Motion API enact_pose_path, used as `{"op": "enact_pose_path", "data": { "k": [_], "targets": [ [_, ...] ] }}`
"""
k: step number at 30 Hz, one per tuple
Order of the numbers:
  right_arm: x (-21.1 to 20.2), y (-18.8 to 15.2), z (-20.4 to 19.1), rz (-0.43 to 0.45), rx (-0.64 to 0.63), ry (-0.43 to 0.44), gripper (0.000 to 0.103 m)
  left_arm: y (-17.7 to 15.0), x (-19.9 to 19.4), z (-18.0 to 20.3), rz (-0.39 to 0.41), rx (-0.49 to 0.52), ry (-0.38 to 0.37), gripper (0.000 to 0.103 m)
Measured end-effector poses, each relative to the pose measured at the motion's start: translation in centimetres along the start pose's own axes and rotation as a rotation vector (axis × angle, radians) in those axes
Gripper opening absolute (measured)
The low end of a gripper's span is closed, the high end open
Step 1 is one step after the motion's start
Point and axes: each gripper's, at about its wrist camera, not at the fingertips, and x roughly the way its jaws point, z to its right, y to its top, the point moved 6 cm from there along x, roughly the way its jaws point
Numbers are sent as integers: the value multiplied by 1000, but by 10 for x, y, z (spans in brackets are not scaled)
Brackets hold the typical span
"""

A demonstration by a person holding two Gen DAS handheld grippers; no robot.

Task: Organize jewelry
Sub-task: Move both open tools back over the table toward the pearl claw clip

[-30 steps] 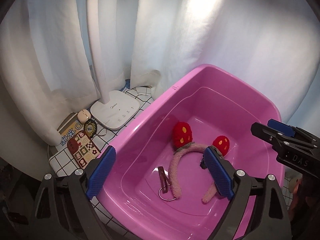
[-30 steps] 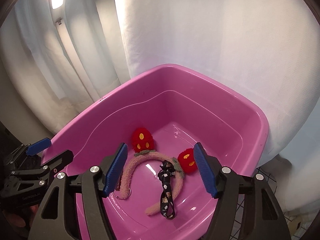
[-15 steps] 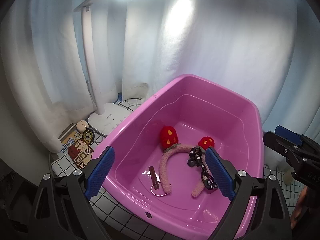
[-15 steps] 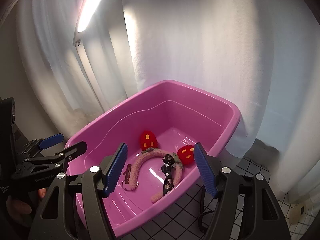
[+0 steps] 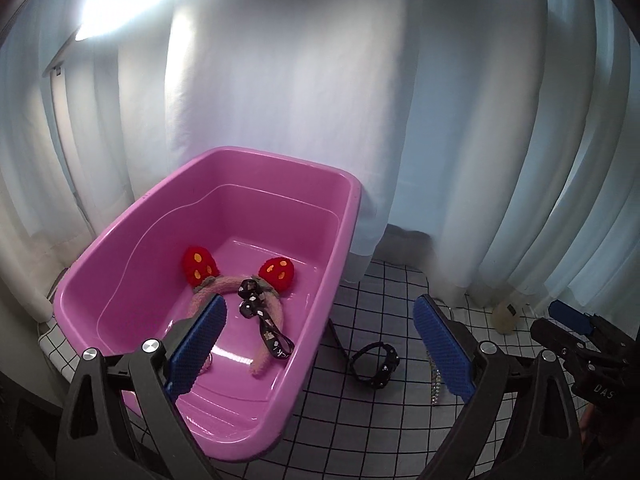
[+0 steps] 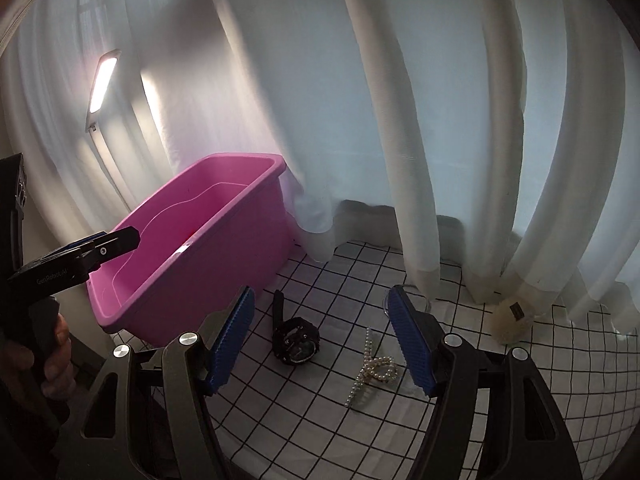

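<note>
A pink tub (image 5: 344,216) (image 6: 224,248) stands on the checked cloth. Inside lie a fuzzy pink headband with red ears (image 5: 276,274) and a dark patterned ribbon (image 5: 262,318). A black watch (image 6: 296,342) (image 5: 374,364) lies on the cloth right of the tub. A pearl bracelet (image 6: 374,372) lies further right; part of it shows in the left wrist view (image 5: 436,384). My left gripper (image 5: 320,344) is open and empty over the tub's right edge. My right gripper (image 6: 322,340) is open and empty above the watch and pearls.
White curtains (image 6: 400,120) hang close behind the table. A lit desk lamp (image 6: 102,84) stands behind the tub. A cream round object (image 6: 512,320) sits at the right by the curtain. The checked cloth (image 6: 520,400) extends to the right.
Both grippers have pulled back and swung right, away from the tub. The watch and pearls on the cloth have come into view. The ribbon lies in the tub.
</note>
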Motion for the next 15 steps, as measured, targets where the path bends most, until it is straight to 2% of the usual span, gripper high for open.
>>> {"op": "enact_pose_path", "data": {
  "k": [4,9,12,15],
  "targets": [
    [-21,-15,62,-4,62,-57,66,-17,12,49,-38,36,-40,93],
    [-30,-35,125,-35,99,-99,66,-46,31,100,-108,34,-64,93],
    [-23,-45,152,-62,109,-102,66,-63,45,120,-139,28,-50,93],
    [-10,-55,173,-90,117,-97,66,-76,60,131,-162,20,-3,93]
  ]
}}
